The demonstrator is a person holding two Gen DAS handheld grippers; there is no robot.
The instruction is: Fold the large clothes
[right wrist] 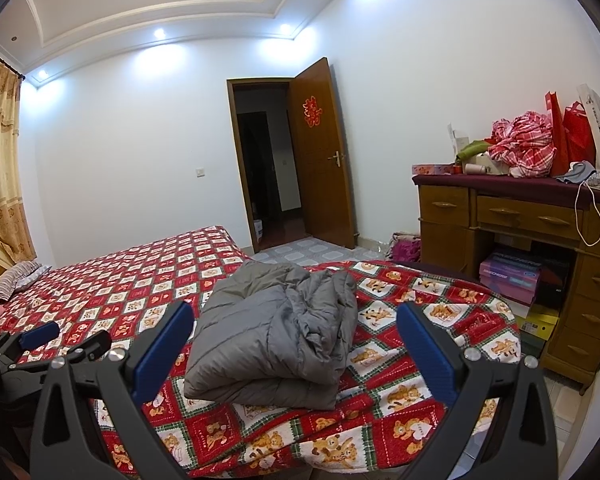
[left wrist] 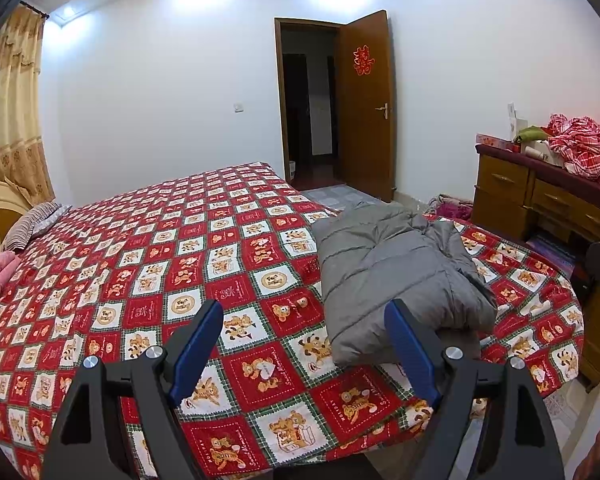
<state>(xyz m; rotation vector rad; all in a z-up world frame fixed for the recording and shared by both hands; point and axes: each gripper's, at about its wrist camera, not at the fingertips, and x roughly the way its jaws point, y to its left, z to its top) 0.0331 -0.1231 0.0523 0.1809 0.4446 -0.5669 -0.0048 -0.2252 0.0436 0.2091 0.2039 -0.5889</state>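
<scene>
A grey quilted jacket [left wrist: 396, 276] lies folded into a thick bundle near the foot corner of the bed; it also shows in the right wrist view [right wrist: 276, 328]. My left gripper [left wrist: 306, 316] is open and empty, held above the bed's near edge, left of the jacket. My right gripper [right wrist: 296, 316] is open and empty, held in front of the jacket and apart from it. The left gripper [right wrist: 40, 336] also shows at the left edge of the right wrist view.
The bed has a red and white bear-print cover [left wrist: 160, 280], with pillows [left wrist: 28, 224] at its head. A wooden dresser [right wrist: 540, 232] with heaped clothes and bags stands right of the bed. An open door [right wrist: 320, 152] is at the back.
</scene>
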